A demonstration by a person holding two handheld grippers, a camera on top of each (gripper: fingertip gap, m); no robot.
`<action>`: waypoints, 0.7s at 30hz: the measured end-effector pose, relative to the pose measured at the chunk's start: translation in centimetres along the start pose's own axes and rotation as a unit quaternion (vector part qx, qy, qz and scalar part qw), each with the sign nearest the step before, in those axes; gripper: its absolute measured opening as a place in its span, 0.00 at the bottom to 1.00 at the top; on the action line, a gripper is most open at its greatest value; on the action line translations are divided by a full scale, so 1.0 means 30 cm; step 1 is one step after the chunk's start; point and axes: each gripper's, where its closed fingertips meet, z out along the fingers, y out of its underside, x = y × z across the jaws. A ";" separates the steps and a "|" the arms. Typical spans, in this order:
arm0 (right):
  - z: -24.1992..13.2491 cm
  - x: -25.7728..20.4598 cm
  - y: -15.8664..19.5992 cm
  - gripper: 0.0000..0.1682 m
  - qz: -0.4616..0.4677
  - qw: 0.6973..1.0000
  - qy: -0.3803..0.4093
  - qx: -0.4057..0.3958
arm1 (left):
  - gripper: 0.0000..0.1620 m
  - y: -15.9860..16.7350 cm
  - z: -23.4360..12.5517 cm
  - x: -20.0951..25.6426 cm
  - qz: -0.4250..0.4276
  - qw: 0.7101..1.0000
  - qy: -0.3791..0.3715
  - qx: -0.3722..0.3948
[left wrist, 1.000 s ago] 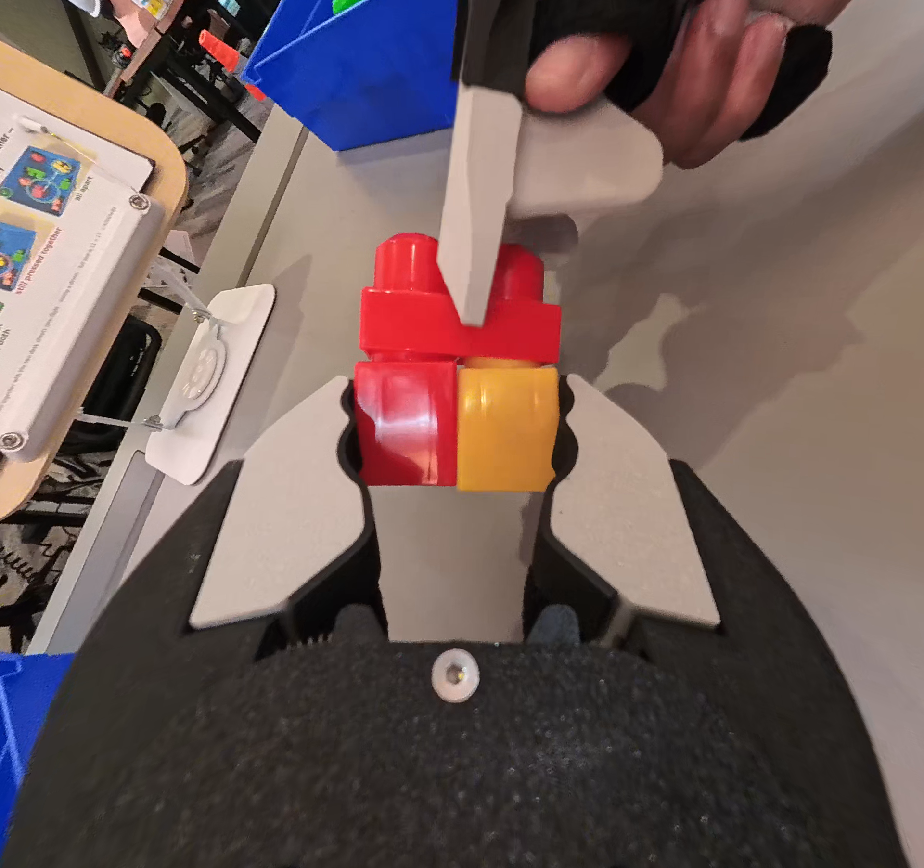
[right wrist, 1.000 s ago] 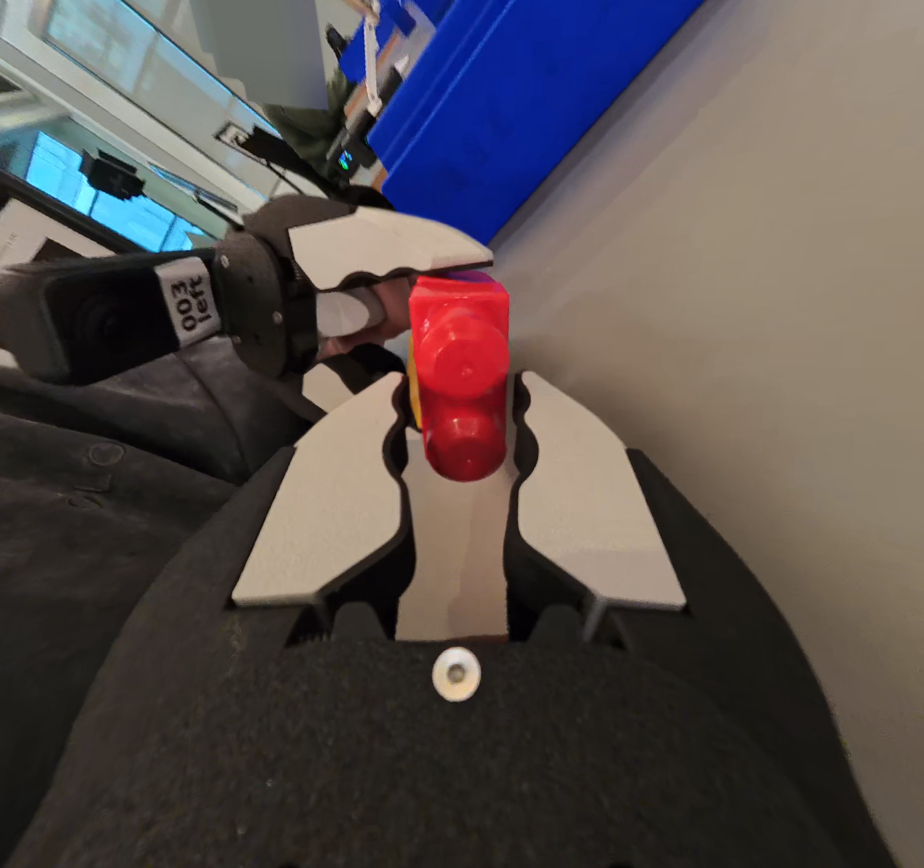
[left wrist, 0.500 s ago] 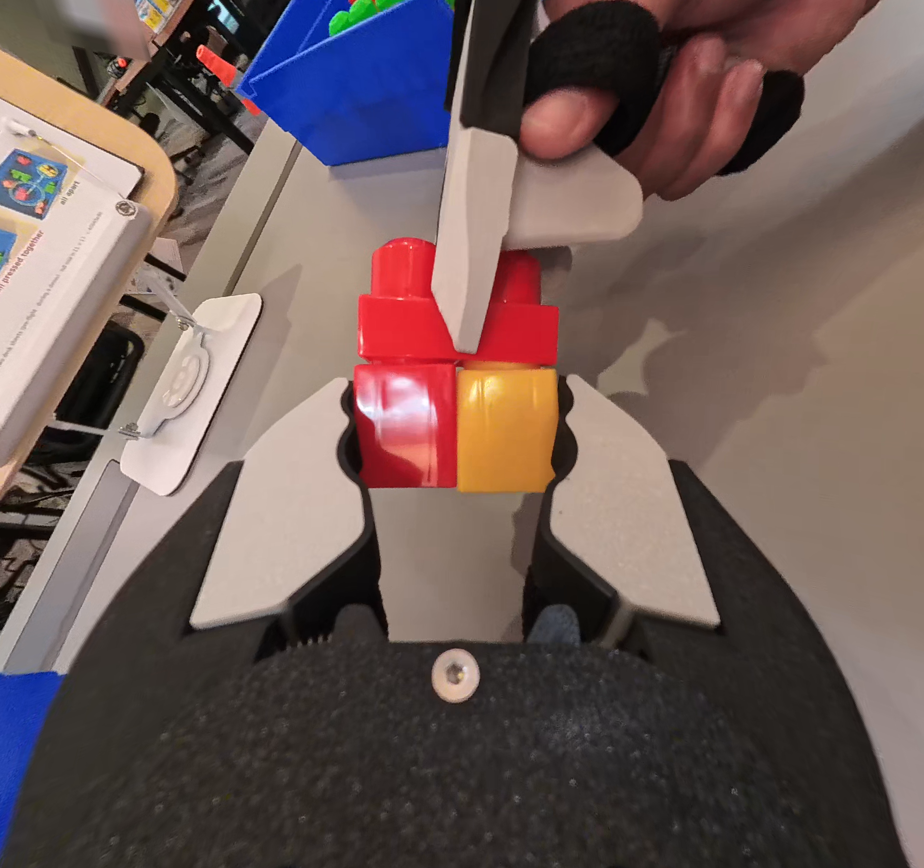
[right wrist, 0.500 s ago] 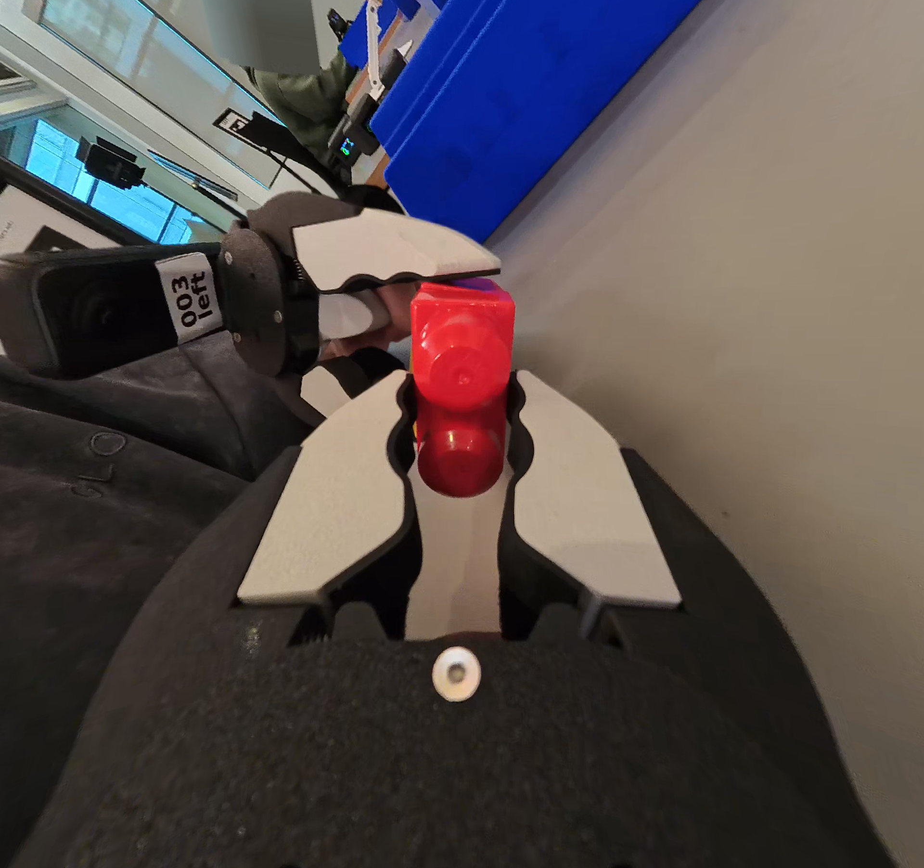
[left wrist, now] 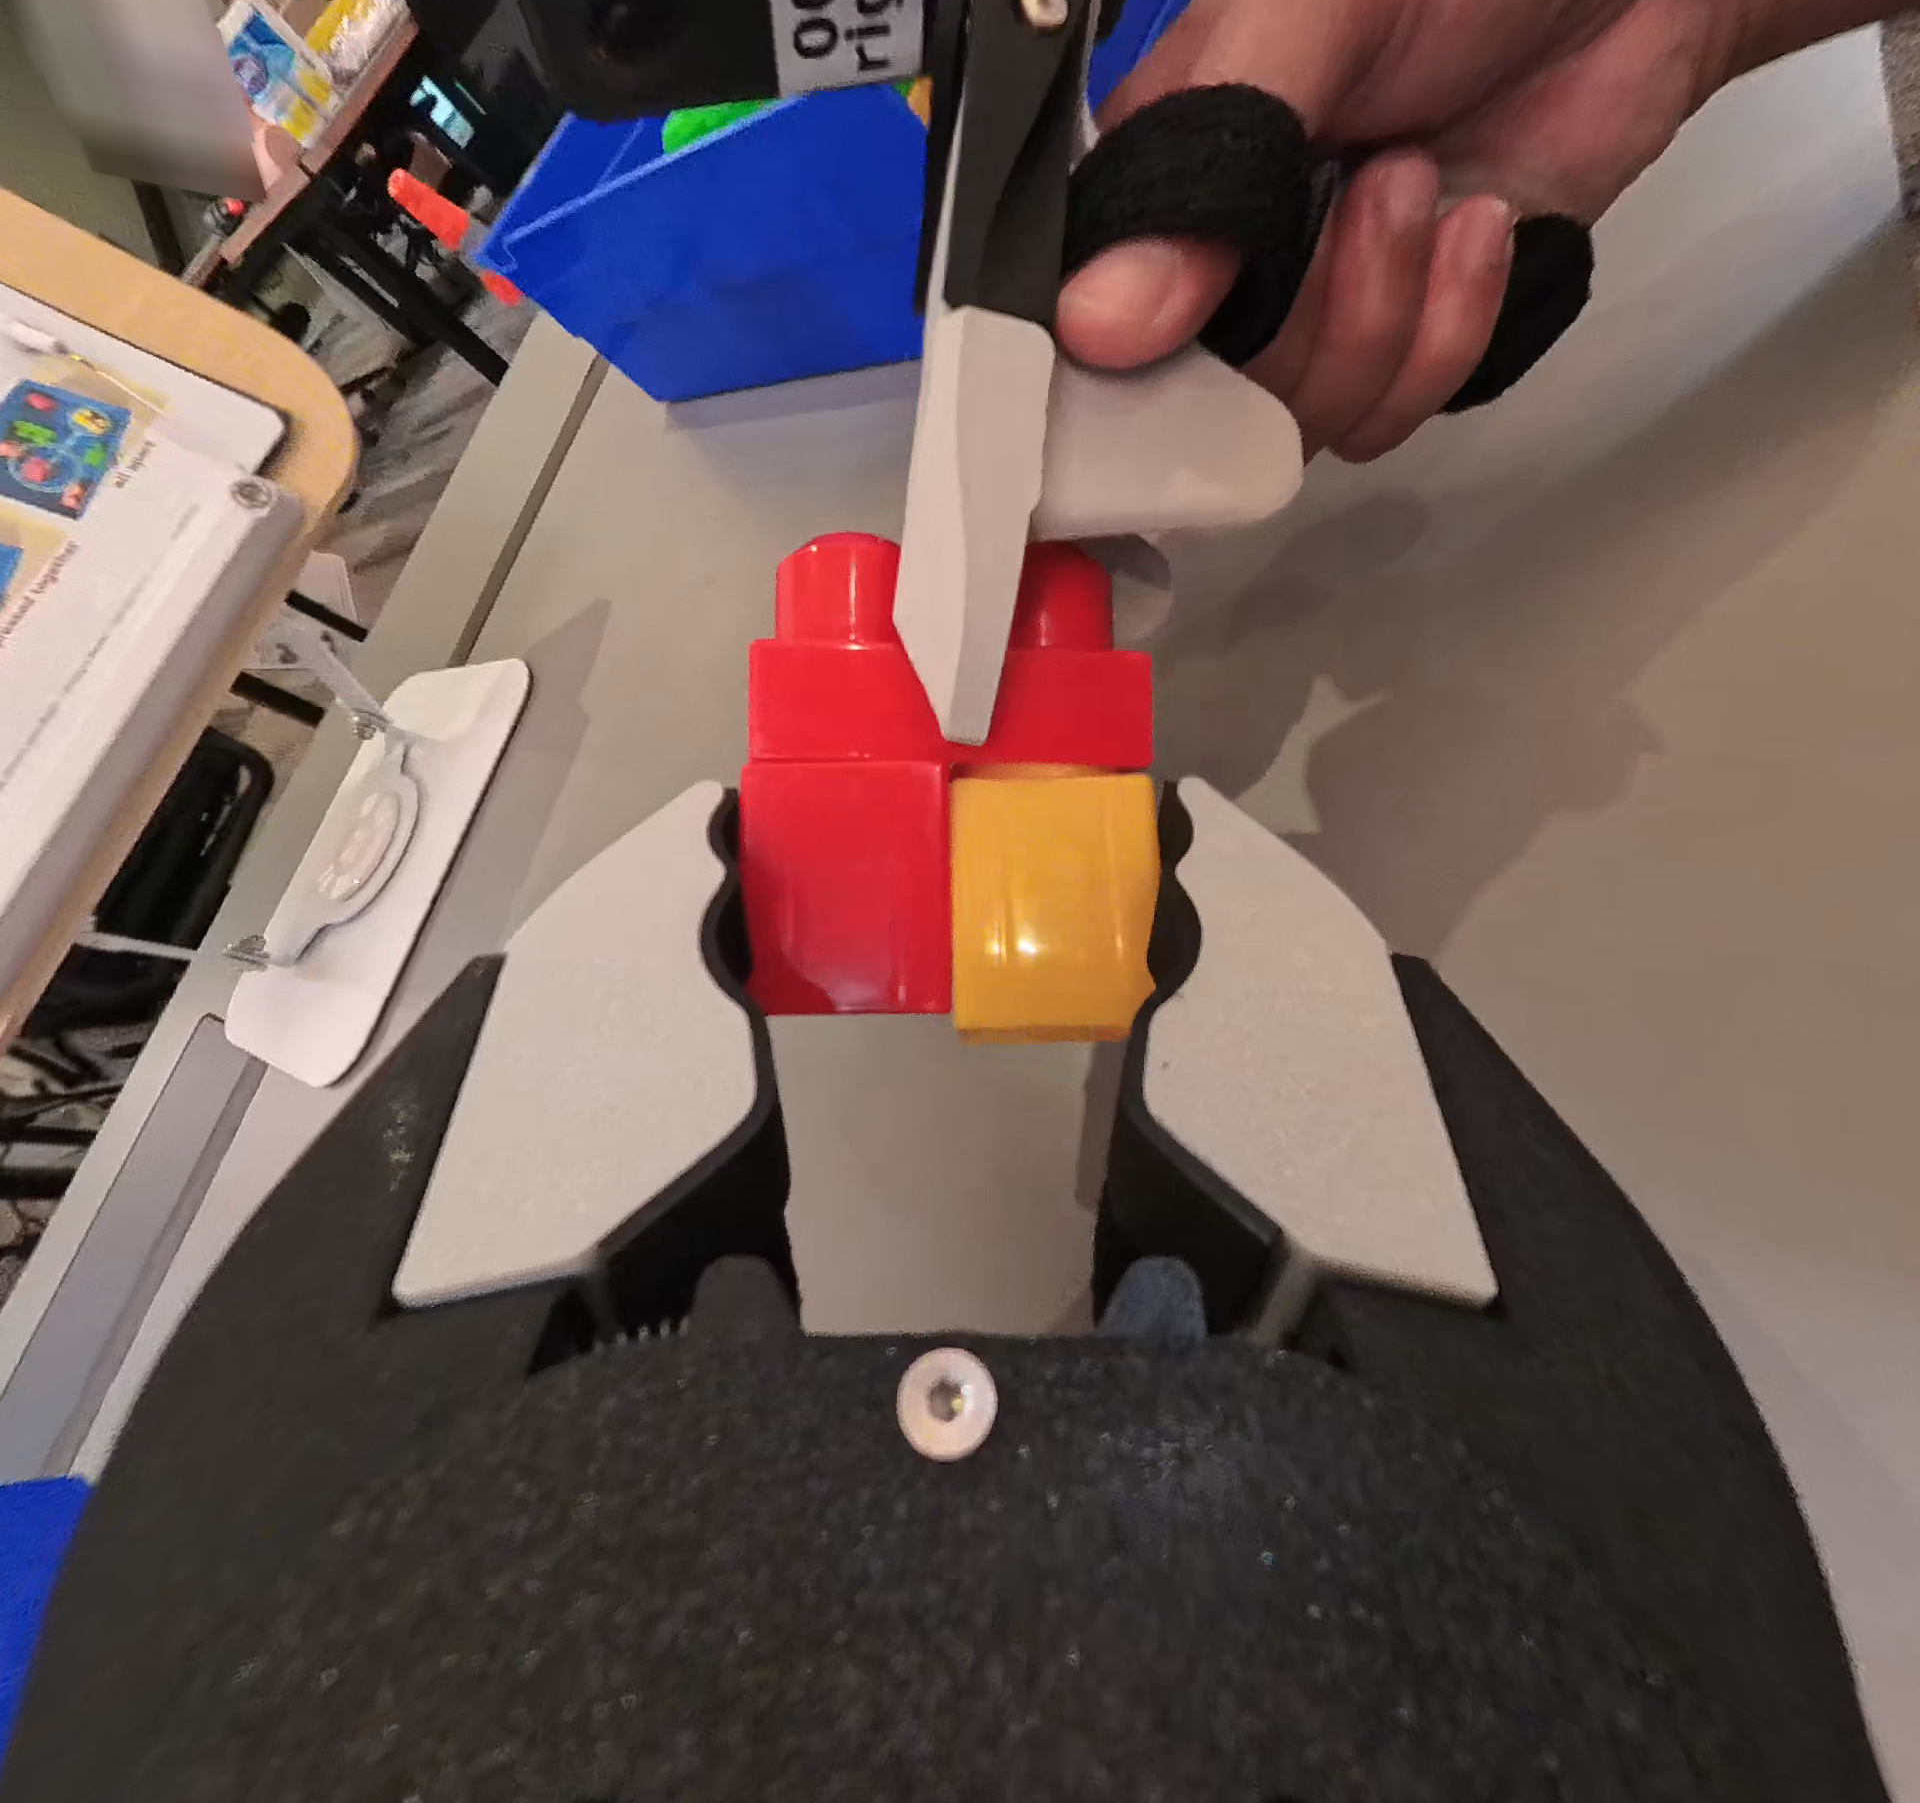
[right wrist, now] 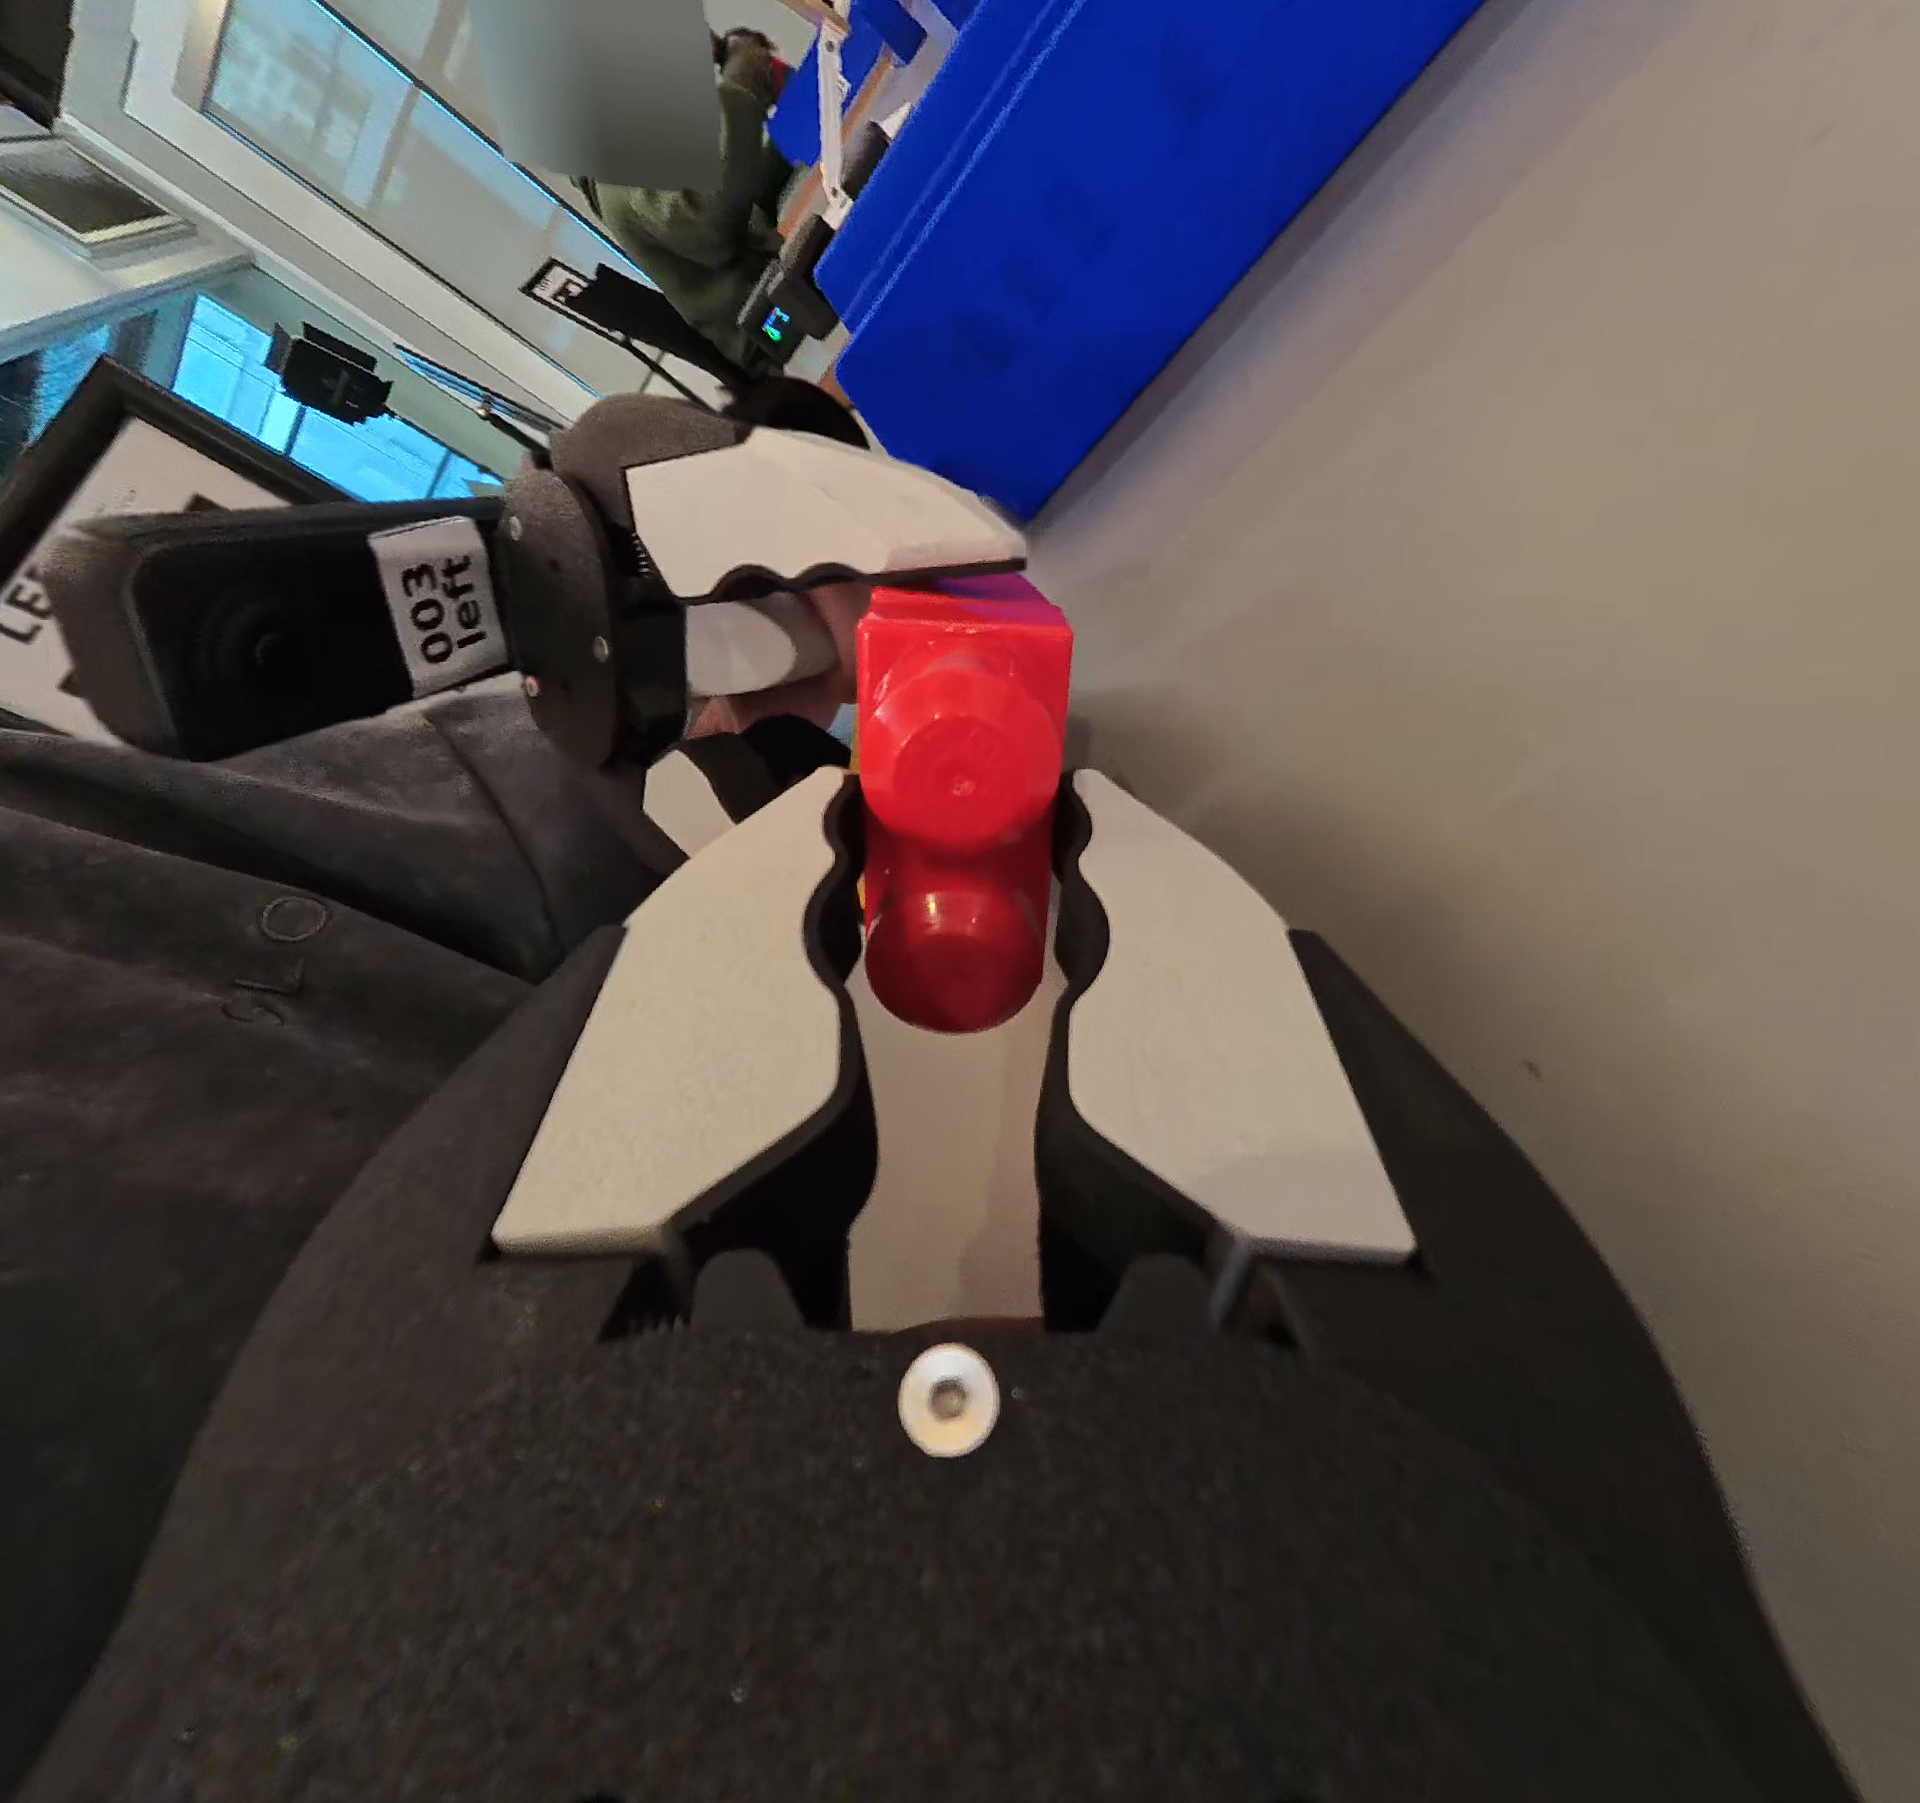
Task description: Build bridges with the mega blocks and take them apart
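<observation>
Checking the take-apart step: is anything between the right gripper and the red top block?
Nothing visible. The right gripper is already shut on the red top block, gripping across its studs. Below, the left gripper clamps the red lower block and yellow block.

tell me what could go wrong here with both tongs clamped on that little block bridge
1. The left tongs squeeze the red base block and yellow base block only from the outer sides; pulling could tip the yellow one out.
2. The right tongs pinch the narrow red top block between its studs, so they may slip off upward.
3. If the top pops free suddenly, blocks could scatter over the grey table.
</observation>
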 end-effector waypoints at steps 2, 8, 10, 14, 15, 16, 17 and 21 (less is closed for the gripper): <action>0.001 -0.002 -0.005 0.21 -0.007 1.000 -0.003 0.001 | 0.46 -0.006 -0.011 -0.009 -0.006 1.000 -0.003 0.003; -0.025 0.025 -0.021 0.21 -0.007 0.999 -0.007 0.037 | 0.49 -0.015 -0.091 -0.069 -0.073 0.997 -0.010 0.034; -0.035 0.005 -0.049 0.21 -0.021 0.997 -0.023 0.067 | 0.48 -0.017 -0.111 -0.081 -0.145 0.988 0.016 0.057; -0.032 0.024 -0.044 0.21 -0.026 0.998 0.007 0.060 | 0.47 0.038 -0.110 -0.079 -0.269 0.959 0.068 0.063; -0.035 0.030 -0.046 0.21 -0.027 0.998 0.012 0.062 | 0.47 0.046 -0.113 -0.080 -0.283 0.954 0.074 0.068; -0.039 0.029 -0.050 0.21 -0.029 0.997 0.012 0.064 | 0.45 0.044 -0.119 -0.079 -0.290 0.951 0.082 0.074; -0.042 0.029 -0.055 0.21 -0.029 0.997 0.014 0.067 | 0.45 0.042 -0.124 -0.079 -0.293 0.949 0.086 0.074; -0.056 0.025 -0.061 0.21 -0.036 0.997 0.023 0.070 | 0.45 0.048 -0.164 -0.076 -0.283 0.955 0.075 0.042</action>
